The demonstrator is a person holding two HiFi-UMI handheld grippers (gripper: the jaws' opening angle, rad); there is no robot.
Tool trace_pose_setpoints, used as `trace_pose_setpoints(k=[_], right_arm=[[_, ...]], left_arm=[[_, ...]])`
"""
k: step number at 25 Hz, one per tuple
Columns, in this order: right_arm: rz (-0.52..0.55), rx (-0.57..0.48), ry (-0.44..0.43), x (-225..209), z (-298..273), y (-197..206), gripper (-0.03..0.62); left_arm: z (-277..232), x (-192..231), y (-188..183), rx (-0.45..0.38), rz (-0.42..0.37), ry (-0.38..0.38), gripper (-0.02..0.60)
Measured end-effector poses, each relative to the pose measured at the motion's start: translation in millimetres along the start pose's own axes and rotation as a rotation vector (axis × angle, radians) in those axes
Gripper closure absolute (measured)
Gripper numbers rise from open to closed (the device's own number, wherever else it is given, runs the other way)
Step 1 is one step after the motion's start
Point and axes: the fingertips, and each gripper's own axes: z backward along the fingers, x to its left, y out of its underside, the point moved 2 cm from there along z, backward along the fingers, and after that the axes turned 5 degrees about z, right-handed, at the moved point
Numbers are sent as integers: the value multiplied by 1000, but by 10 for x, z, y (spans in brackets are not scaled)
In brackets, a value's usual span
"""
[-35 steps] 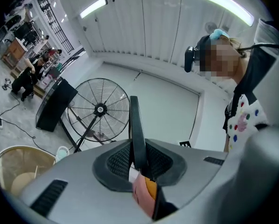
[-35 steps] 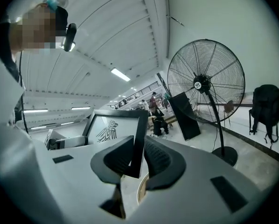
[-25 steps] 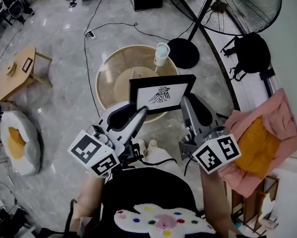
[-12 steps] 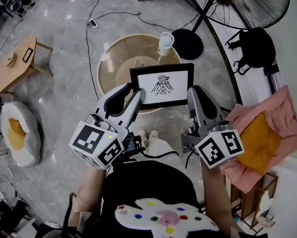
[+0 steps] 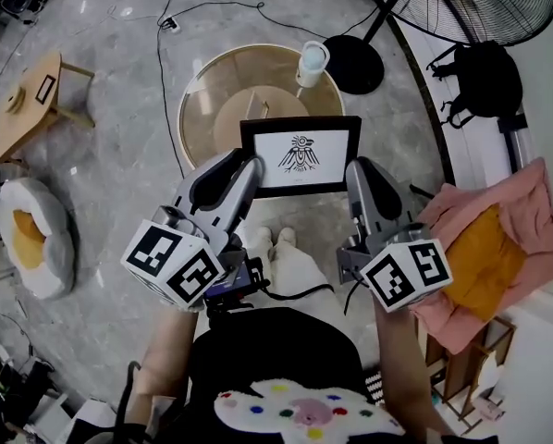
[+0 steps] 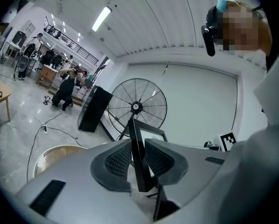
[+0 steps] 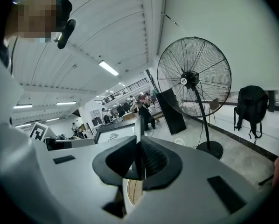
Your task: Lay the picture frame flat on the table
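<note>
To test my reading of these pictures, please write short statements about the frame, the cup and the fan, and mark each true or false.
The picture frame lies flat on the round table. False: it is in the air, its side edges clamped by the left gripper and the right gripper, whose jaws have both just closed further on it.
A cup stands on the round table near its rim. True.
The picture frame shows a black drawing on white. True.
The fan stands on the round table. False: its base is on the floor beyond the table.
</note>
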Motion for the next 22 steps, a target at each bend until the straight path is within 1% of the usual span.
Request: trace_pose_setpoints(k=[5,13,22], right_arm=[[33,34,8,-42,-122,140,539],[57,67,4,-237,-365,499,539],[49,134,10,-469,-562,1072,539]], left_arm=[[-83,177,115,43,-15,-14,480],[-273,530,460,79,12,-45,482],[-452,929,913,131,14,-37,483]])
